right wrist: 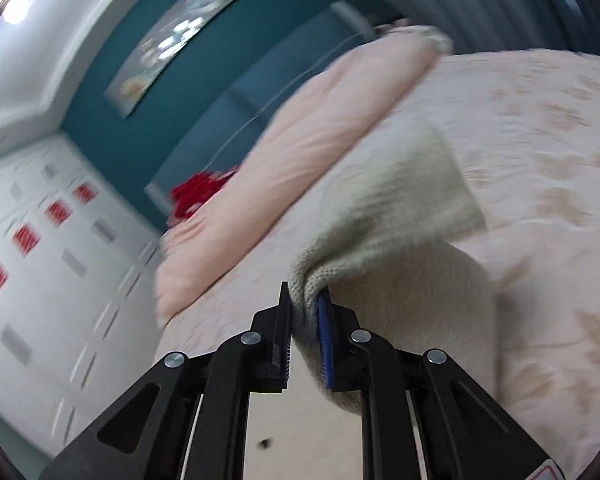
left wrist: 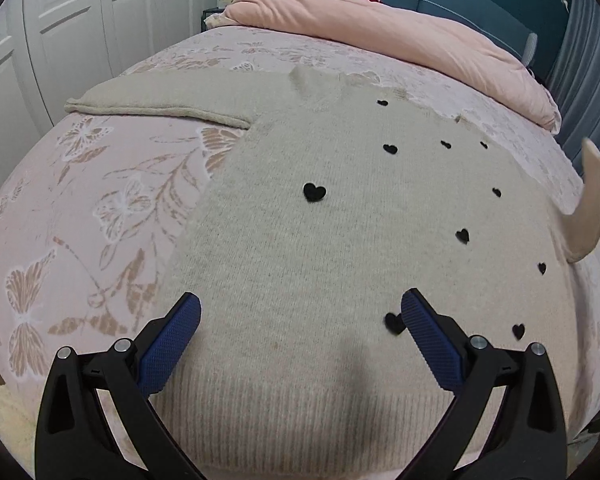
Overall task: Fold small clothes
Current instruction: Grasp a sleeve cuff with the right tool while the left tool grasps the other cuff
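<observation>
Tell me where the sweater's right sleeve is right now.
The right sleeve is lifted off the bedspread, pinched in the right claw, at centre in the right wrist view.

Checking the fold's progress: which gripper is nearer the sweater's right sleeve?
Right. The right gripper is shut on the sweater's right sleeve, lifting it; the left gripper hangs open above the ribbed hem.

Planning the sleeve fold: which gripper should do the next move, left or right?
Right. The right gripper is already shut on the sweater sleeve, lifted off the bed. The left gripper hangs open over the hem, holding nothing.
</observation>
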